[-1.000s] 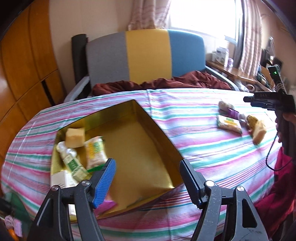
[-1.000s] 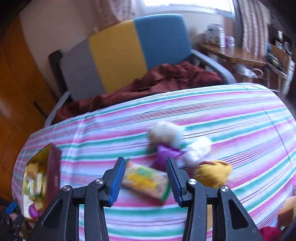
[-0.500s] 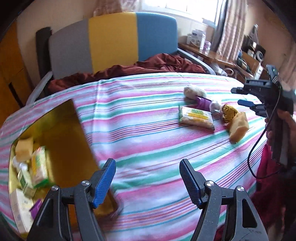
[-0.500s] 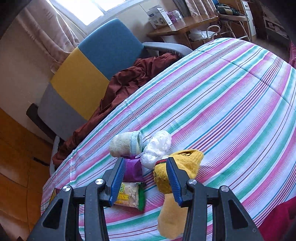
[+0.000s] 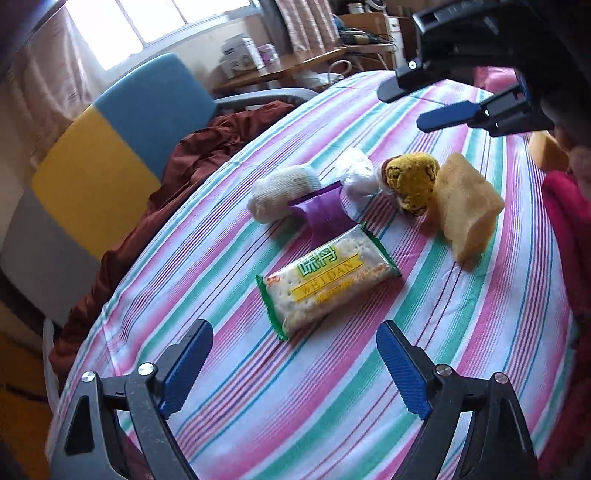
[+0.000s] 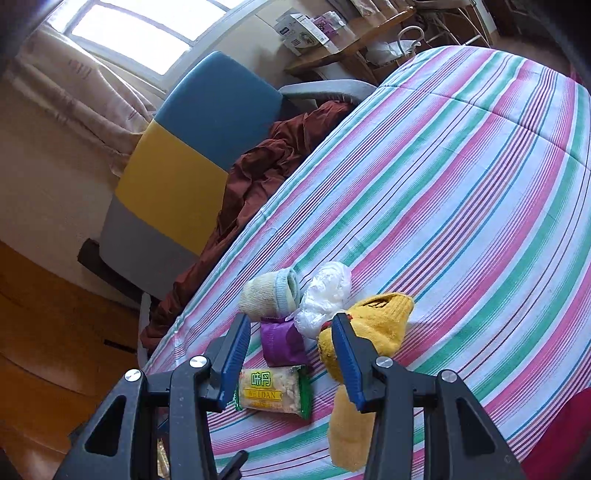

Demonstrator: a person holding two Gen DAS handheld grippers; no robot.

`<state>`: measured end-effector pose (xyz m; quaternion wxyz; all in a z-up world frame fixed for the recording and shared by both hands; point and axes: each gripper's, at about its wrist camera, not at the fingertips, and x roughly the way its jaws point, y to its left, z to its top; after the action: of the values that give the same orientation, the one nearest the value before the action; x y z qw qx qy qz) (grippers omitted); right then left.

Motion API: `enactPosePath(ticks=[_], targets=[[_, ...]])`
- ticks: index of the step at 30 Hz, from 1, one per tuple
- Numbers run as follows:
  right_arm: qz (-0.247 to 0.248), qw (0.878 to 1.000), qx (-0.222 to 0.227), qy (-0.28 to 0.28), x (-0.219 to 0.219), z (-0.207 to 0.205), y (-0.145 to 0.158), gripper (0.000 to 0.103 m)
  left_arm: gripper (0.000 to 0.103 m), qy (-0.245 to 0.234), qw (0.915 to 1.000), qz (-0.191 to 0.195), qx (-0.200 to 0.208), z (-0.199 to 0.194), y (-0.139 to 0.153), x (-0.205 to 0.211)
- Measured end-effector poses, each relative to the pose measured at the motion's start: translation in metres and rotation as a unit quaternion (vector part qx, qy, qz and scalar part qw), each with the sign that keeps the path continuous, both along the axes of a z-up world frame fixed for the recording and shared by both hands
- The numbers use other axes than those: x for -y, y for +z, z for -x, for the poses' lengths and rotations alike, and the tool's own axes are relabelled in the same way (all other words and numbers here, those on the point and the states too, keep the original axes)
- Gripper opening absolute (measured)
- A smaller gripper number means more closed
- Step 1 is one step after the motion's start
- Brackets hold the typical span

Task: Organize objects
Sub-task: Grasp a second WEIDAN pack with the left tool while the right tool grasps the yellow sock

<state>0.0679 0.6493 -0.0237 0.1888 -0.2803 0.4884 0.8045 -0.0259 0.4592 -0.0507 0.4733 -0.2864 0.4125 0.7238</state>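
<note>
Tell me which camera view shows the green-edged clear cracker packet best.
The left wrist view: the green-edged clear cracker packet lies whole and unblocked on the striped tablecloth. In the right wrist view the right gripper has its left finger across the packet's edge.

Daylight came from the window [image 5: 155, 29] behind the chair [image 6: 192, 162], blown out to plain white in both views. The striped tabletop [image 6: 480, 192] was brightly and evenly lit, with soft shadows falling toward the camera beside the cracker packet [image 5: 327, 282] and the sponge [image 5: 467, 210]. Both pictures bent strongly at the edges, and dark vignetting filled the corners. The left view was slightly smeared along its left edge; the central things stayed sharp. The plastic wrapper showed mild glare.
</note>
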Motion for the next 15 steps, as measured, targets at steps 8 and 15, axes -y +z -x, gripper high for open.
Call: enactPosePath(ticks=[8, 15], targets=[[0.049, 0.999, -0.014, -0.017, -0.011, -0.009, -0.012, 0.046, 0.093, -0.096, 0.9948, 0.032, -0.01, 0.006, -0.022, -0.036], [0.052, 0.998, -0.007, -0.017, -0.013, -0.006, -0.014, 0.047, 0.094, -0.137, 0.99, 0.036, 0.001, 0.015, -0.033, -0.052]])
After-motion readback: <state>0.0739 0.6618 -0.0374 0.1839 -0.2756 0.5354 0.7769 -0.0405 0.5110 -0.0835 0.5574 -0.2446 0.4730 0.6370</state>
